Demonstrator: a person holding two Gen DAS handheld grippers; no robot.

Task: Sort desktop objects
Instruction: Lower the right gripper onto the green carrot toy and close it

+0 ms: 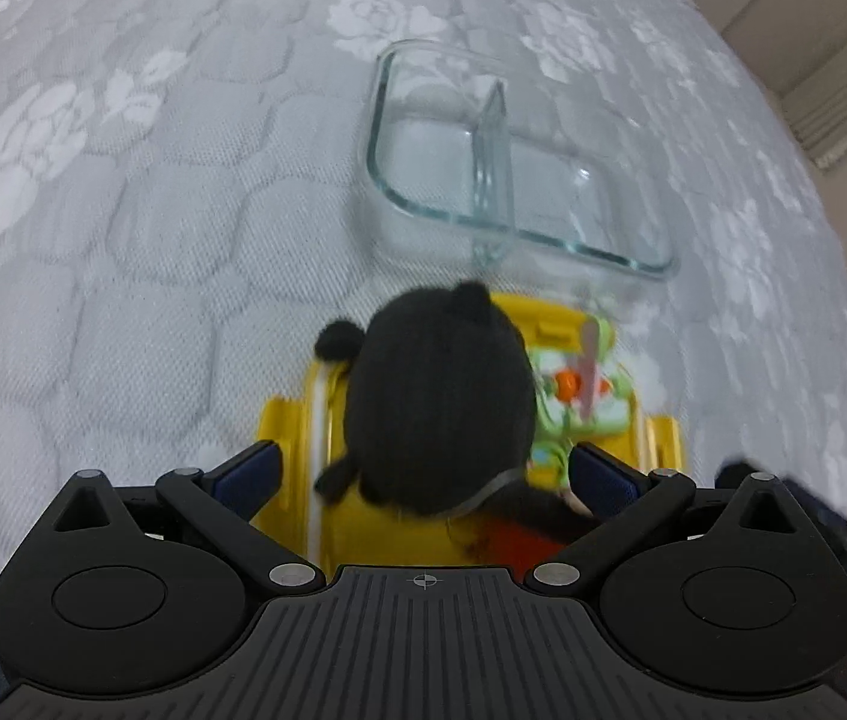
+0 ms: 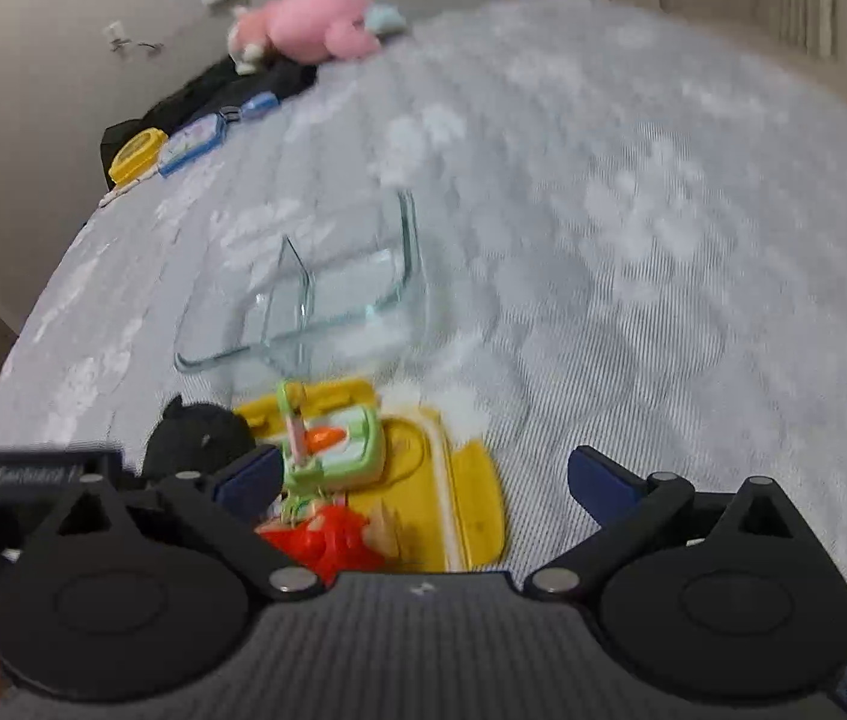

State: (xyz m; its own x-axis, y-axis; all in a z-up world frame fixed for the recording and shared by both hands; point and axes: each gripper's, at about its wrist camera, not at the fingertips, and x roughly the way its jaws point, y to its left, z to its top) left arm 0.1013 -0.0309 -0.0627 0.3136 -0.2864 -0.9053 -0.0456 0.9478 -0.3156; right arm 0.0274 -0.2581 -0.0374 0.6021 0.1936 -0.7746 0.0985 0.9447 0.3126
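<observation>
A: Where are we looking?

B: We see a quilted grey bed cover (image 1: 153, 240). On it lies a yellow lid (image 2: 471, 498) carrying small things: a black knitted toy (image 1: 435, 402), a green case (image 2: 339, 444) and something red (image 2: 327, 534). Just beyond stands a clear glass container (image 1: 519, 180) with a divider; both halves look bare.

A: And our tools?

B: Our left gripper (image 1: 423, 474) has its jaws spread wide either side of the black toy, not touching it. Our right gripper (image 2: 423, 480) is spread too, above the lid, with nothing between its pads.

A: How would the toy handle?

B: We judge it soft and light, yielding under pressure, so we would take it across its round middle. The glass looks hard, slippery and breakable.

A: Anything else?

B: A pink plush (image 2: 315, 18) lies far off.
</observation>
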